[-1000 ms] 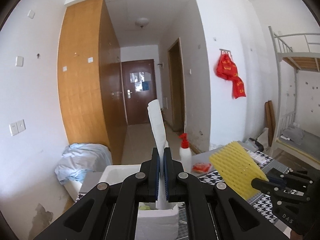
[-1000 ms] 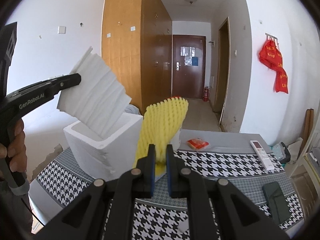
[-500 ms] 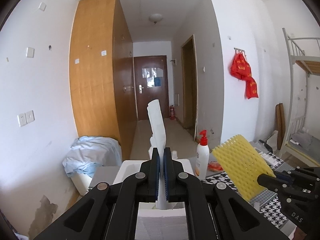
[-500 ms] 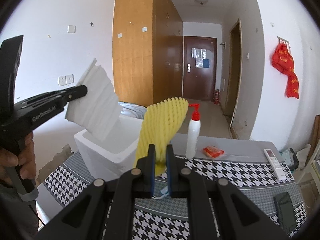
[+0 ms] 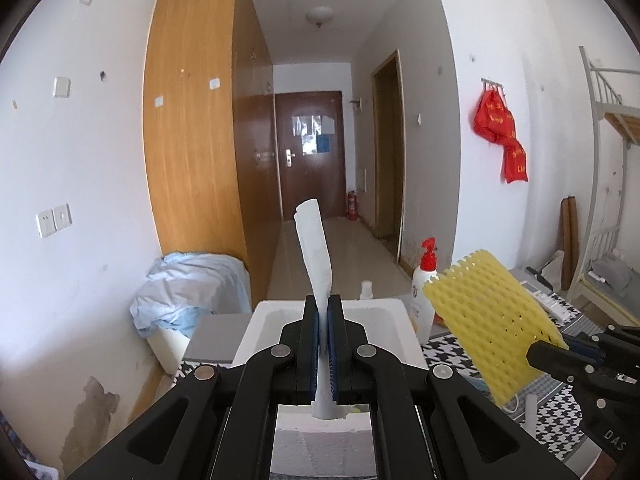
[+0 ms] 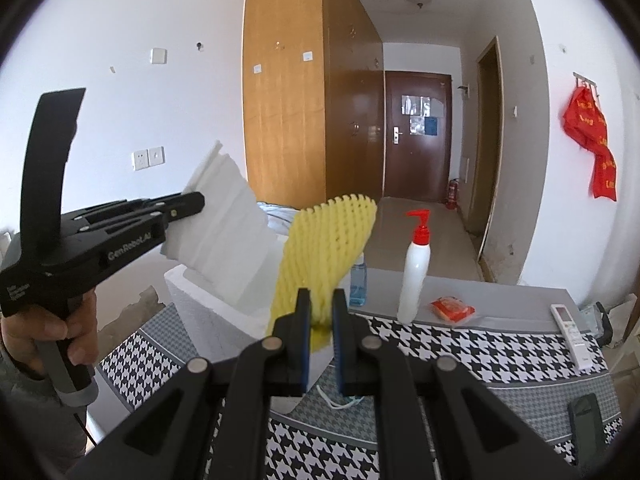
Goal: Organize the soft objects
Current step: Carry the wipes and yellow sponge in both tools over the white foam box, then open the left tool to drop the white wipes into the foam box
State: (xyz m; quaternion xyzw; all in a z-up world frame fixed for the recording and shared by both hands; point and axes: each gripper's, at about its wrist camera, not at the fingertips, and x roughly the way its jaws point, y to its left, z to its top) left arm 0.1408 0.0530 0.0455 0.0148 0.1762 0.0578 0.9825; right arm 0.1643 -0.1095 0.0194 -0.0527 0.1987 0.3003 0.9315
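My left gripper [image 5: 323,312] is shut on a white foam sheet [image 5: 316,256] that stands upright above the open white foam box [image 5: 400,320]. In the right wrist view the left gripper [image 6: 196,204] holds that sheet [image 6: 220,232] over the box [image 6: 196,308]. My right gripper [image 6: 320,308] is shut on a yellow foam net [image 6: 328,248], held in the air to the right of the box. The net also shows in the left wrist view [image 5: 492,320], with the right gripper [image 5: 536,354] below it.
A white pump bottle [image 6: 416,272], a small blue bottle [image 6: 357,284], a red packet [image 6: 452,308], a remote [image 6: 572,330] and a dark phone [image 6: 586,420] lie on the houndstooth tablecloth [image 6: 480,344]. A face mask [image 6: 340,398] lies under my right gripper. A bunk bed [image 5: 608,240] stands right.
Both grippers have risen and pulled back a little with their loads. The foam box now sits lower in both views and more of the table shows.
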